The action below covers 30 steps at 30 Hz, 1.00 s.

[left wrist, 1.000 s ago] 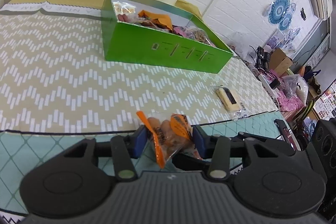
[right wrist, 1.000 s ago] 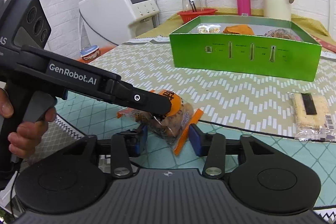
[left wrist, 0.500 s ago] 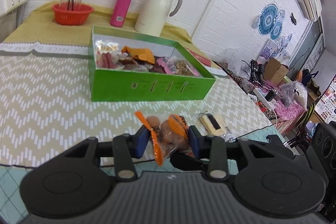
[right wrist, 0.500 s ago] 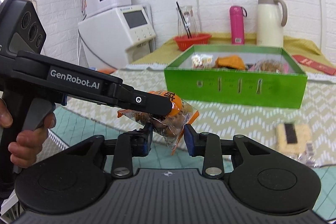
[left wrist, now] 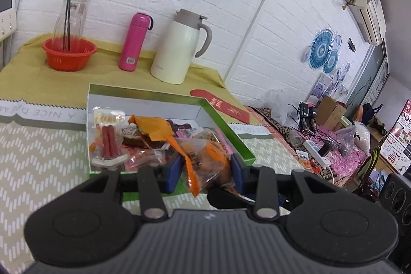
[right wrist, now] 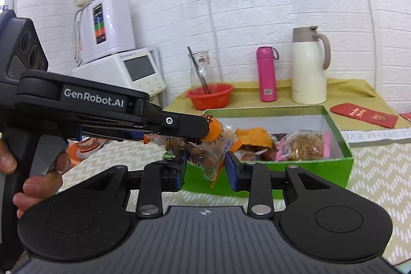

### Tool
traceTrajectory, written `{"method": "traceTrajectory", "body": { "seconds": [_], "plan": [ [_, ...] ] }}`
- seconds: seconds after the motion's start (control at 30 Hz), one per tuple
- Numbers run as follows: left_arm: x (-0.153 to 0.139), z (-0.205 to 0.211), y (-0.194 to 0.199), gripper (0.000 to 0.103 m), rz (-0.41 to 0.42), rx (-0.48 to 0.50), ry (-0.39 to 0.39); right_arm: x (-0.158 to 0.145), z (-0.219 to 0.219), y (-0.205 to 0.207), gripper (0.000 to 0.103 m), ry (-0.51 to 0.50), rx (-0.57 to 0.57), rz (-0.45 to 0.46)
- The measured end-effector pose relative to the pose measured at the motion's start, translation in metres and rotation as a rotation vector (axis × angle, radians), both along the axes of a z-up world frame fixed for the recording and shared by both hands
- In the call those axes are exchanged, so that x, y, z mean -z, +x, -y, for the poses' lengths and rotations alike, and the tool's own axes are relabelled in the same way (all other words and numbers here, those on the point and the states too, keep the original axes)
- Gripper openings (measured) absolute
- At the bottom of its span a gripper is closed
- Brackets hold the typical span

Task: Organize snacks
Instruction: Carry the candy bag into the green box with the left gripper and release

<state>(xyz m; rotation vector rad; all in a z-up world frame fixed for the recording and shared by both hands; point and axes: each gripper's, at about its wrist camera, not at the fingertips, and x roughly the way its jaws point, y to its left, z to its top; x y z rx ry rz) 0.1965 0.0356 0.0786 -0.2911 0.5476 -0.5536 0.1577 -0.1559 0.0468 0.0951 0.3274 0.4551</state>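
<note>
Carrying the snack bag [left wrist: 205,166] up to the green box [right wrist: 336,161], both grippers on it.

A second ago the bag sat low over the teal mat, well short of the box; now it hangs at the box's near wall, with the heap of packed snacks [left wrist: 143,138] just beyond. The left gripper [left wrist: 205,171] pinches the bag between its blue pads [left wrist: 172,168], and the right gripper [right wrist: 204,166] has closed in from a wider spread until its pads touch the wrapper on both sides. Whether the right one bears any load I cannot tell. That rise and advance suggest the transfer is nearly done: what remains is likely clearing the rim and letting go over the pile.
</note>
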Motion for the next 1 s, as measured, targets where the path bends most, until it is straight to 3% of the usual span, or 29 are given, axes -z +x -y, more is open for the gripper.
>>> {"method": "traceTrajectory", "body": {
  "seconds": [0.47,0.83,0.87,0.9,0.93,1.0],
  "plan": [
    [0.021,0.022,0.085,0.037,-0.088,-0.020,-0.011,0.016,0.018,0.062,0.057,-0.044,0.048,-0.016],
    [0.043,0.032,0.116,0.040,-0.132,-0.027,0.064,0.038,0.022,0.091,0.055,-0.052,0.028,-0.073],
    [0.045,0.032,0.116,0.041,-0.130,-0.036,0.070,0.039,0.022,0.090,0.057,-0.061,0.026,-0.060],
    [0.045,0.032,0.115,0.050,-0.118,-0.050,0.078,0.039,0.022,0.088,0.058,-0.061,0.025,-0.045],
    [0.044,0.031,0.113,0.061,-0.100,-0.063,0.080,0.039,0.023,0.086,0.067,-0.060,0.021,-0.032],
    [0.042,0.027,0.110,0.065,-0.080,-0.072,0.059,0.036,0.023,0.084,0.087,-0.064,0.020,-0.016]
  ]
}}
